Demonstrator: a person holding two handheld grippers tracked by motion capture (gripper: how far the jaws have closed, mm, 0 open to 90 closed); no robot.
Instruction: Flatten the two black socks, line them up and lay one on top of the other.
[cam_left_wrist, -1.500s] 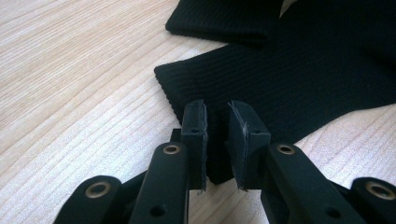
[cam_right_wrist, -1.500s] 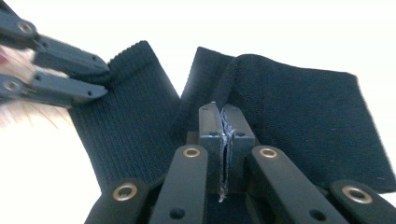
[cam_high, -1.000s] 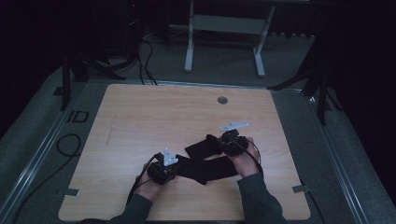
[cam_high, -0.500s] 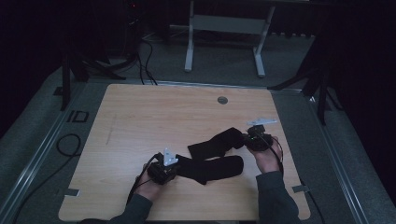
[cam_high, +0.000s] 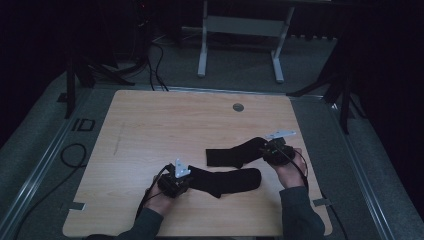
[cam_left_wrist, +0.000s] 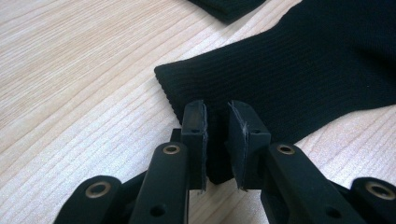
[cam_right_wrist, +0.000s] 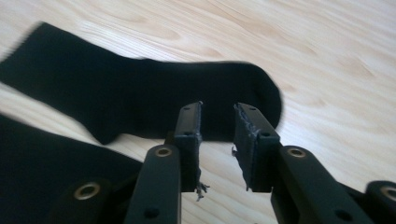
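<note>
Two black socks lie on the wooden table (cam_high: 165, 130). The near sock (cam_high: 227, 181) (cam_left_wrist: 303, 70) stretches rightward from my left gripper (cam_high: 182, 180) (cam_left_wrist: 217, 135), which is shut on the edge of its ribbed cuff. The far sock (cam_high: 235, 152) (cam_right_wrist: 140, 107) lies slanted just behind it, with its rounded toe toward my right gripper (cam_high: 267, 150) (cam_right_wrist: 217, 140). That gripper is open at the toe, with bare wood showing between its jaws. In the right gripper view part of the near sock (cam_right_wrist: 42, 163) fills the lower left corner.
A round grommet (cam_high: 238, 107) sits near the table's far edge. A metal stand (cam_high: 240, 25) is on the floor beyond the table, and a cable loop (cam_high: 70, 155) lies on the floor at the left. The table's right edge is close to the right hand.
The right gripper has moved to the right and the far sock has slid right with it, stretching out. The left gripper has stayed put on the near sock's cuff.
</note>
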